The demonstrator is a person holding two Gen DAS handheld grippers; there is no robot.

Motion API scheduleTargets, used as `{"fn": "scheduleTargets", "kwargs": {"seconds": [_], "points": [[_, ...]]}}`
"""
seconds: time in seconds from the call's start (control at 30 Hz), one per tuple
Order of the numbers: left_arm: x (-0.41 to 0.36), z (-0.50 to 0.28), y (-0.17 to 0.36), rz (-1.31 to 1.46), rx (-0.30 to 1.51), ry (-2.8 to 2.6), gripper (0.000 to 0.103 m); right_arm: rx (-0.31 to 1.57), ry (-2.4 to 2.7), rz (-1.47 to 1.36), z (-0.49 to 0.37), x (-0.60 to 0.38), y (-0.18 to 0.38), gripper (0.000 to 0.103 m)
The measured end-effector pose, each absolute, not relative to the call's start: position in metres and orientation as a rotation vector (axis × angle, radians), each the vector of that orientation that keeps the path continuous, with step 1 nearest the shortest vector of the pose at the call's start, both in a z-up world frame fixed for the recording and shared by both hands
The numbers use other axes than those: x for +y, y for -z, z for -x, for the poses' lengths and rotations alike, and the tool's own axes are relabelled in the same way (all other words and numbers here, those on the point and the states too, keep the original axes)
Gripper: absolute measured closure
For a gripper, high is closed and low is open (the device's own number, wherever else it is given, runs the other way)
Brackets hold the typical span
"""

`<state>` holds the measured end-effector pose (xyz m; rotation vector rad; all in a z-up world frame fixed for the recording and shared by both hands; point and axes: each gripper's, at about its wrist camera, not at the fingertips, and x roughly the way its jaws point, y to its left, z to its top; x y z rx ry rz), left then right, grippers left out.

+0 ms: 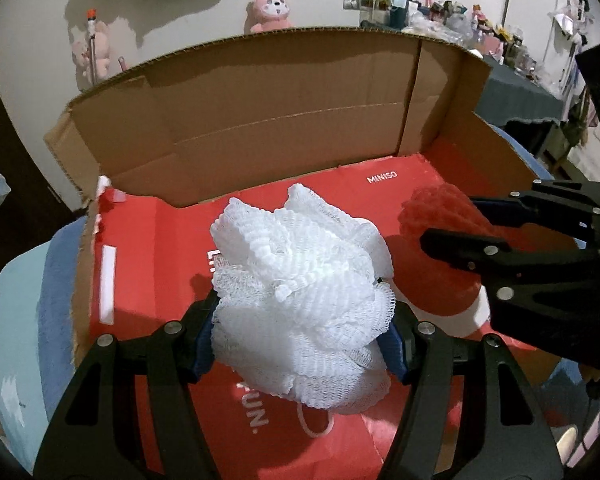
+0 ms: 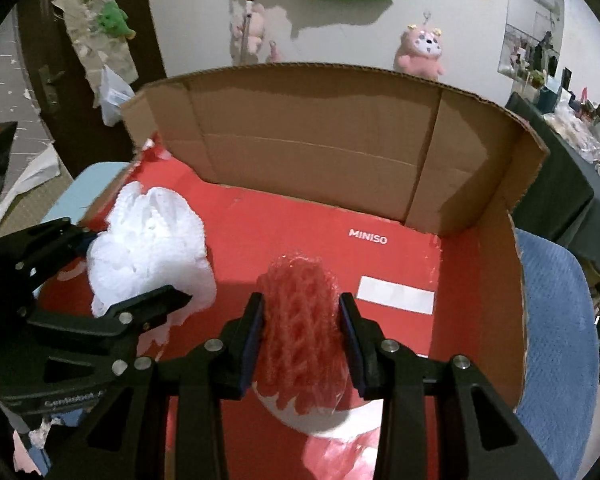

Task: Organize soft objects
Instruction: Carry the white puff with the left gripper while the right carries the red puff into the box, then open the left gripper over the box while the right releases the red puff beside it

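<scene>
The white pouf (image 1: 300, 300) is ruffled plastic mesh; the red one (image 2: 300, 336) is coarser netting. The box (image 1: 284, 92) shows matt corrugated cardboard walls and a smooth red printed floor. Both tools are matt black plastic with bright metal screws.

Each wrist camera looked forward and down along its own fingers, close above the cardboard box (image 1: 260, 120), both views sharing its red floor (image 2: 300, 216) and back flap.

A raised cardboard flap (image 2: 312, 140) walls off the far side of the open box (image 2: 516, 320). Its red floor (image 2: 300, 224) lies bare ahead of both tongs, which sit side by side, the white mesh puff (image 1: 300, 300) crowding the left.
</scene>
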<state>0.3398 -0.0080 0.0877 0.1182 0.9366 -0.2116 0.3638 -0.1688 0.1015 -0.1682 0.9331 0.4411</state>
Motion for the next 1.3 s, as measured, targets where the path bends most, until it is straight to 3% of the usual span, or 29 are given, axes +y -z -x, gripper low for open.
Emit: {"fn": "scheduleTargets", "kwargs": {"seconds": [0.83, 1.3], "points": [[-0.005, -0.383, -0.069, -0.111, 0.981, 0.169, 0.039, 0.993, -0.338, 0.255, -0.416, -0.165, -0.077, 0.062], [-0.007, -0.389, -0.067, -0.121, 1.002, 0.149, 0.03, 0.978, -0.332, 0.284, -0.411, -0.156, -0.076, 0.059]]}}
